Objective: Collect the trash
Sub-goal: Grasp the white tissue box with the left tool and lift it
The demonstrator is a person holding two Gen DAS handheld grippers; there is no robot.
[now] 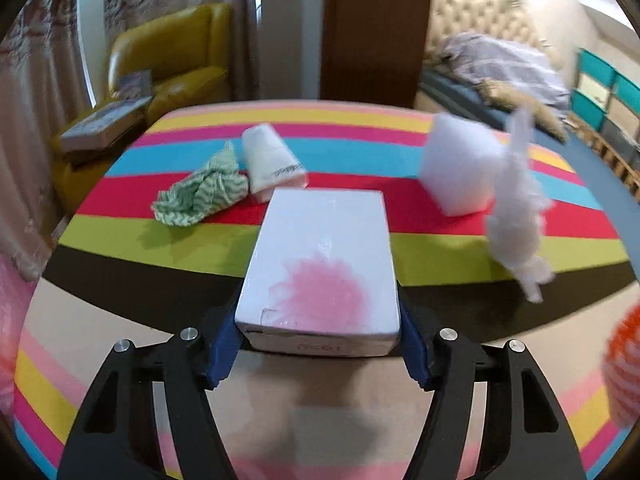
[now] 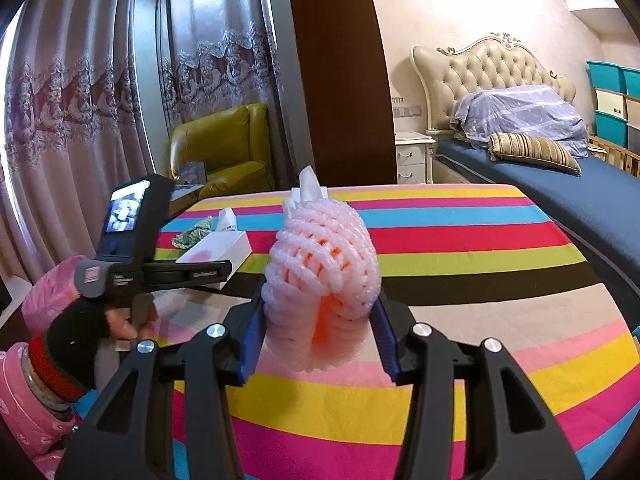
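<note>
I've got the left gripper (image 1: 318, 344) clamped across the flat white cardboard box with pink stain (image 1: 320, 264), long axis pointing away; right gripper (image 2: 318, 344) squeezes the pink foam fruit net (image 2: 320, 284). Pink-lined bin (image 2: 48, 300) sits near left, closer to my left hand.

— What sort of room is it?

— A bedroom. A bed (image 2: 560, 184) with a tufted cream headboard (image 2: 492, 72) stands at the right, under a blue sheet, with a rumpled lilac quilt (image 2: 524, 114) and a striped pillow (image 2: 534, 151) on it.

— And beside it?

— A white nightstand (image 2: 414, 156), then a dark wooden panel (image 2: 340, 80) (door or wardrobe, I cannot tell).

— The left side?

— Lace-trimmed curtains (image 2: 72, 100) with daylight behind them, and a yellow leather armchair (image 2: 224, 144).

— Anything else?

— Teal and white storage bins (image 2: 612, 100) stacked at the far right, pale textured walls, and a ceiling light glowing at the top.
</note>
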